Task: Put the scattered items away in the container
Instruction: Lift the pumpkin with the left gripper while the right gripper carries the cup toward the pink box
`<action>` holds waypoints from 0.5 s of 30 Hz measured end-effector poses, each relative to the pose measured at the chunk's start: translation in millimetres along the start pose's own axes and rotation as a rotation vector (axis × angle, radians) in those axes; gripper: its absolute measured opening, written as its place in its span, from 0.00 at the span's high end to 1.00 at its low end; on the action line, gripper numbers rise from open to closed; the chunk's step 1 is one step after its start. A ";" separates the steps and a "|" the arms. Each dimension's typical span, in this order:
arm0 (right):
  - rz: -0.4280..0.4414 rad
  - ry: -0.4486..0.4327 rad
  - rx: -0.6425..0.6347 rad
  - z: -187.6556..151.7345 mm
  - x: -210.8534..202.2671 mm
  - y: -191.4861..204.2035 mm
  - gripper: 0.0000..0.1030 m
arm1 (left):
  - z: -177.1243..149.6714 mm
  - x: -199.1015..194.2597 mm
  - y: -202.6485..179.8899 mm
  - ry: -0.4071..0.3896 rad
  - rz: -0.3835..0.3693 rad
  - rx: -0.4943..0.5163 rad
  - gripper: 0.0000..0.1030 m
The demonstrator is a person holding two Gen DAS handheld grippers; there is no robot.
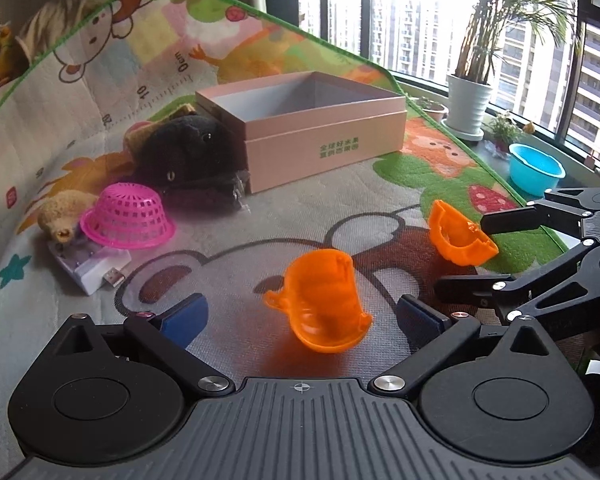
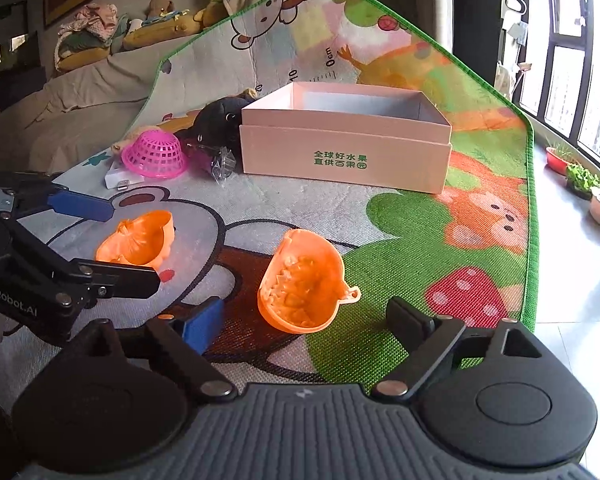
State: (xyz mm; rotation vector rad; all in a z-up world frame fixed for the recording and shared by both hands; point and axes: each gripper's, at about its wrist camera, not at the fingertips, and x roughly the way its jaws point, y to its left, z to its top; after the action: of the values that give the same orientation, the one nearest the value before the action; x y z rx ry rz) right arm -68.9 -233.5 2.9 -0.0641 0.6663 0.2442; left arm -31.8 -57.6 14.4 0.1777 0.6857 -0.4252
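Note:
Two orange plastic shell halves lie on the cartoon play mat. My left gripper (image 1: pixel 302 306) stands open around the left half (image 1: pixel 318 304), its pads clear of it. My right gripper (image 2: pixel 306 308) is open around the right half (image 2: pixel 304 284), with a gap on both sides. Each wrist view also shows the other gripper (image 1: pixel 462 254) (image 2: pixel 132 244) straddling its half (image 1: pixel 460 236) (image 2: pixel 140 242). Behind them stands the open pink box (image 1: pixel 324 132) (image 2: pixel 340 152). Left of it are a black plush (image 1: pixel 188 148), an upturned pink basket (image 1: pixel 128 216), a tan plush (image 1: pixel 60 212) and a white USB device (image 1: pixel 92 268).
A crumpled clear wrapper (image 2: pixel 222 166) lies by the box's front left corner. Past the mat's green edge on the right is tiled floor (image 2: pixel 572 260) with a blue basin (image 1: pixel 534 172) and potted plants (image 1: pixel 468 104). A sofa with cushions rises behind the mat.

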 end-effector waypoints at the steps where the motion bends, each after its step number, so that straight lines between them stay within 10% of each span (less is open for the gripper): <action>1: -0.002 0.003 0.002 1.0 0.1 0.0 0.14 | -0.1 1.1 -1.5 0.003 -0.010 0.008 0.07; 3: -0.005 0.005 0.007 2.2 0.4 -0.9 0.14 | -0.7 4.6 -3.7 0.021 -0.024 0.017 0.27; 15: 0.003 0.007 -0.022 14.7 4.1 3.1 0.47 | 1.6 5.2 -1.2 -0.006 -0.023 0.004 0.41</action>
State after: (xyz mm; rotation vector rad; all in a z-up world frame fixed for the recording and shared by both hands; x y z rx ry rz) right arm -57.6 -227.7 12.0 -0.0852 0.6704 0.2545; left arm -27.8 -60.8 12.3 0.1728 0.6820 -0.4487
